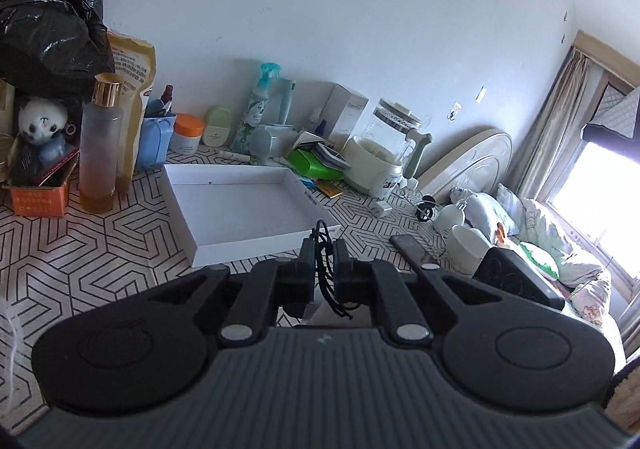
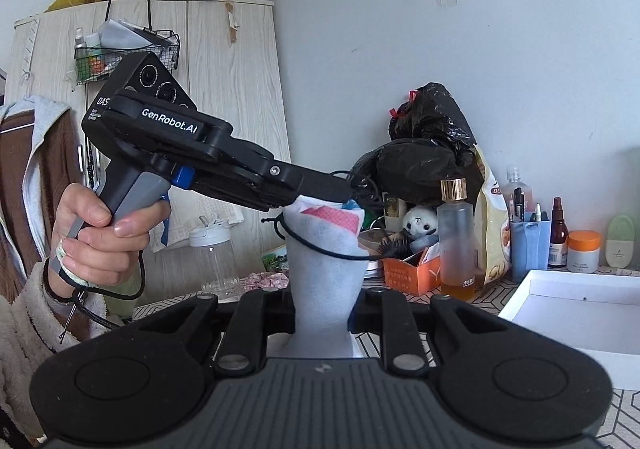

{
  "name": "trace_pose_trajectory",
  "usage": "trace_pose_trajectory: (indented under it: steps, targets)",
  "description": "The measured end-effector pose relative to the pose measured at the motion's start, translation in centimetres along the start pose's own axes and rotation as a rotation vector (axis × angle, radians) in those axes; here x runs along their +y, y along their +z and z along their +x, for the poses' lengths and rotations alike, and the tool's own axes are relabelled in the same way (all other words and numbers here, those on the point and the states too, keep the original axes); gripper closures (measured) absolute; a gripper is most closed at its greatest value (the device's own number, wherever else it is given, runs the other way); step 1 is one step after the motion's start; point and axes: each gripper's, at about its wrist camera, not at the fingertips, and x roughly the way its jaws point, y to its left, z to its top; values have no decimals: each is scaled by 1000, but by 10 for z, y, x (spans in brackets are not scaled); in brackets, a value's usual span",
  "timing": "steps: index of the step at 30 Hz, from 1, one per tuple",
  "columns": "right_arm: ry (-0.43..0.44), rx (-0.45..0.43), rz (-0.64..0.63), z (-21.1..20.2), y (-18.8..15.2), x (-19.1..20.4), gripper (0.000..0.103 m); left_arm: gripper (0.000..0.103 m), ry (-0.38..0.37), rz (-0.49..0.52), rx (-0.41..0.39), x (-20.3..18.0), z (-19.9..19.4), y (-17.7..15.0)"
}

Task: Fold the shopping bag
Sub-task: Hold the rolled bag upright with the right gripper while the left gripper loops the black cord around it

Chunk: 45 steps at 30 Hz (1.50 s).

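The shopping bag (image 2: 324,269) is folded into a narrow white bundle with pink and blue print at its top. It stands upright between the fingers of my right gripper (image 2: 322,313), which is shut on its lower part. A thin black elastic cord (image 2: 320,245) loops around the bundle. My left gripper (image 2: 346,191), held by a hand (image 2: 100,241), reaches in from the left to the bundle's top. In the left wrist view my left gripper (image 1: 323,261) is shut on the black cord (image 1: 325,277), and a bit of the white bag (image 1: 320,313) shows below.
A shallow white box (image 1: 240,209) lies on the patterned table (image 1: 100,249). A tall frosted bottle (image 1: 100,145), an orange carton (image 2: 408,273), a black plastic bag (image 2: 424,145) and jars stand behind. A kettle (image 1: 384,153), a phone (image 1: 410,247) and white bowls (image 1: 468,245) sit to the right.
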Motion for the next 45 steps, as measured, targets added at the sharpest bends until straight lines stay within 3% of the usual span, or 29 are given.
trace_pose_trajectory:
  steps: [4, 7, 13, 17, 26, 30, 36, 39, 41, 45]
  targets:
    - [-8, -20, 16, -4, -1, -3, 83, 63, 65, 82, 10, -14, -4, 0]
    - [-16, -39, 21, -8, 0, -5, 83, 52, 118, 135, 23, -22, -8, 0]
    - [-62, -91, -34, -15, 13, -1, 83, 48, 110, 130, -58, -30, -28, 11]
    - [-124, -103, -142, -16, 21, 12, 83, 42, 72, 209, -98, -45, -34, 19]
    - [-174, -72, -217, -8, 22, 24, 83, 35, 44, 315, -68, -61, -22, 7]
    - [-181, -62, -252, -5, 18, 31, 83, 35, 50, 311, -23, -60, -10, 3]
    - [-182, -34, -361, 5, 8, 50, 83, 34, 45, 212, 43, -44, 6, -8]
    - [-188, 0, -390, 12, -1, 54, 83, 42, 58, 187, 38, -37, 5, -19]
    - [-175, 19, -388, 17, -6, 55, 81, 56, 65, 158, 30, -33, 1, -28]
    - [-157, 15, -433, 22, -17, 62, 77, 59, 83, 142, -7, -32, -8, -41]
